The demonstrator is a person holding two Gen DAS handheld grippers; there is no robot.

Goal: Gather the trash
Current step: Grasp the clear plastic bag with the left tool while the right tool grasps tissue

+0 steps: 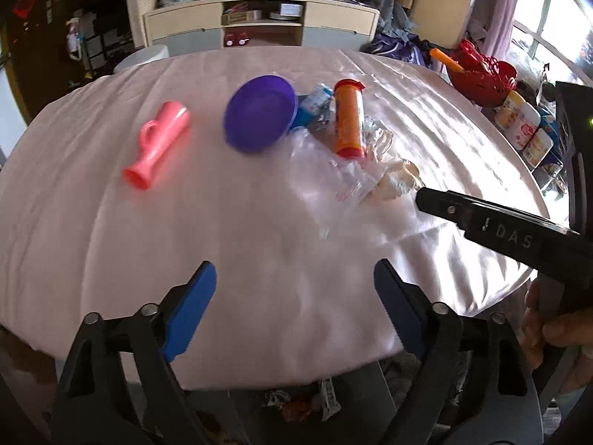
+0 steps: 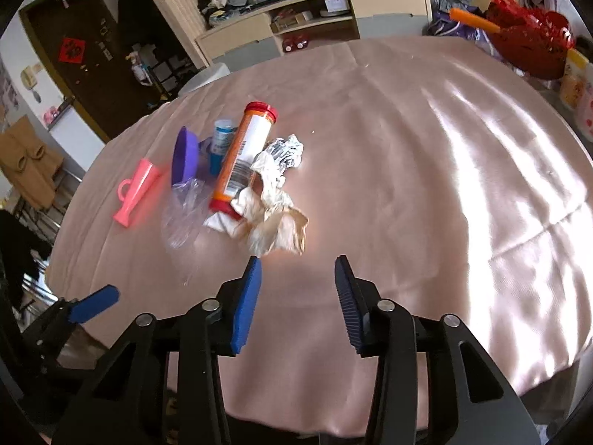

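- Both grippers hang over the near edge of a round table (image 2: 426, 155): the left gripper (image 1: 294, 307) with its blue pads spread wide and nothing between them, the right gripper (image 2: 298, 304) with its pads narrower apart, also empty
- No earlier picture is at hand; neither set of pads touches anything on the cloth
- Glossy pink cloth (image 1: 148, 244) covers the table, creased and streaked with window light on the right-hand side
- Trash lies in a heap toward the middle of the table: an orange tube (image 2: 242, 155) with a red cap on its side, crumpled foil (image 2: 287, 150) touching it, a crumpled paper wrapper (image 2: 274, 222) at its near end, and a clear plastic bag (image 1: 330, 181) spread flat beside it
- Behind the tube, a small blue-and-white container (image 2: 222, 141), partly hidden
- Left of the heap, a purple bowl (image 1: 259, 113) tilted on edge, and well apart from it a pink plastic cup (image 1: 157, 144) lying on its side
- In the left wrist view the right gripper's black finger reaches in from the right, its tip just beside the wrapper, a hand (image 1: 552, 337) on the handle below
- Beyond the table, a low cream cabinet (image 1: 259, 22) heaped with clutter, a dark door (image 2: 74, 55) with a red sign, a red basket (image 2: 530, 48) and jars at the table's right edge
- More litter lies on the floor under the near edge
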